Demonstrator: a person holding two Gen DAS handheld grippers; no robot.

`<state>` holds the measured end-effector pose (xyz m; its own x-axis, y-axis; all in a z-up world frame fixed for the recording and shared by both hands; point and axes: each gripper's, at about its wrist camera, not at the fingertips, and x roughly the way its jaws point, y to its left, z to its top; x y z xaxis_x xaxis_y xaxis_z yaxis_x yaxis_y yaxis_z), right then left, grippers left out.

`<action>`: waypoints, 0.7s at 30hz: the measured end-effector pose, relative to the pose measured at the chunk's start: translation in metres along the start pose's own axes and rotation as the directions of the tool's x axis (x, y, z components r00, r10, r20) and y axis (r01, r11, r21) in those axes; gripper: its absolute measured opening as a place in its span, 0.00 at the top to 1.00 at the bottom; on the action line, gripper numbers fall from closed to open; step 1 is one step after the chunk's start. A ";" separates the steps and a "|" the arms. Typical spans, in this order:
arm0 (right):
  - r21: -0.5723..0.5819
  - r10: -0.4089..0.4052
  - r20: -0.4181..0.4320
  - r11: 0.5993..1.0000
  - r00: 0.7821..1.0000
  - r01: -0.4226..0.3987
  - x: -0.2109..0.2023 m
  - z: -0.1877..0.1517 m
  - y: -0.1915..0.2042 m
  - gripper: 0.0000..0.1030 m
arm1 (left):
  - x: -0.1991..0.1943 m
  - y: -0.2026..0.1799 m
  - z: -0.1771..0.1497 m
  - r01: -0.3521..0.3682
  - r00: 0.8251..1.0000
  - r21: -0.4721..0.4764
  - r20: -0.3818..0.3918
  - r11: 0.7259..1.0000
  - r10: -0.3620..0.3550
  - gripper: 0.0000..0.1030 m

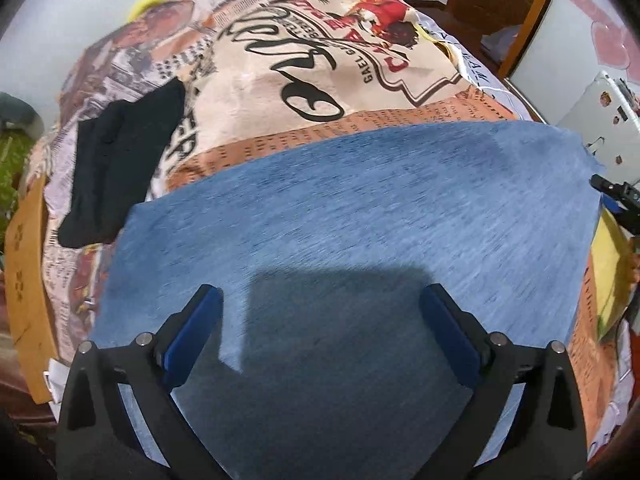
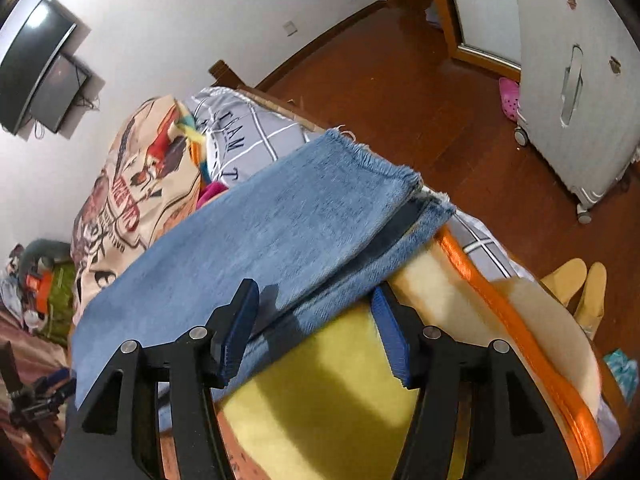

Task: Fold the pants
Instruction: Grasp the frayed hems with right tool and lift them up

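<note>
Blue denim pants point(image 1: 360, 216) lie flat across a bed with a printed cover point(image 1: 304, 48). My left gripper point(image 1: 320, 300) is open and hovers just above the denim, holding nothing. In the right wrist view the pants point(image 2: 280, 224) show two stacked legs with frayed hems point(image 2: 416, 184) near the bed's edge. My right gripper point(image 2: 316, 300) is open, its jaws on either side of the near edge of the lower leg, with no grip on it. The right gripper also shows at the right edge of the left wrist view point(image 1: 618, 196).
A black garment point(image 1: 116, 160) lies on the bed to the left of the pants. A yellow and orange blanket point(image 2: 500, 312) lies under the right gripper. Beyond the bed are a wooden floor point(image 2: 400, 92), a white suitcase point(image 2: 572, 80) and a wall TV point(image 2: 36, 64).
</note>
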<state>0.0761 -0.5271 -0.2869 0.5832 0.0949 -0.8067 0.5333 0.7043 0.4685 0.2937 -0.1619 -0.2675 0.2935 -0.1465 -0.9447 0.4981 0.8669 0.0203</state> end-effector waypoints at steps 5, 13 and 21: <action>-0.021 -0.023 0.034 0.999 0.999 0.024 0.007 0.007 0.002 0.48 | 0.006 -0.011 0.010 0.000 1.000 0.021 -0.009 1.000 0.000 0.00; -0.019 -0.060 0.079 0.998 0.995 0.061 0.003 0.019 -0.003 0.85 | 0.008 -0.023 0.021 0.005 1.000 0.018 -0.010 1.000 -0.005 0.00; -0.112 -0.025 0.157 0.993 0.987 0.043 -0.029 0.027 0.026 0.90 | -0.006 -0.013 0.021 0.045 0.998 -0.087 0.037 0.995 -0.041 0.00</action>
<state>0.0894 -0.5311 -0.2413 0.6590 -0.0344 -0.7514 0.4860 0.7819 0.3905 0.3027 -0.1826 -0.2546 0.3027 -0.1999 -0.9319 0.4381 0.8975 -0.0502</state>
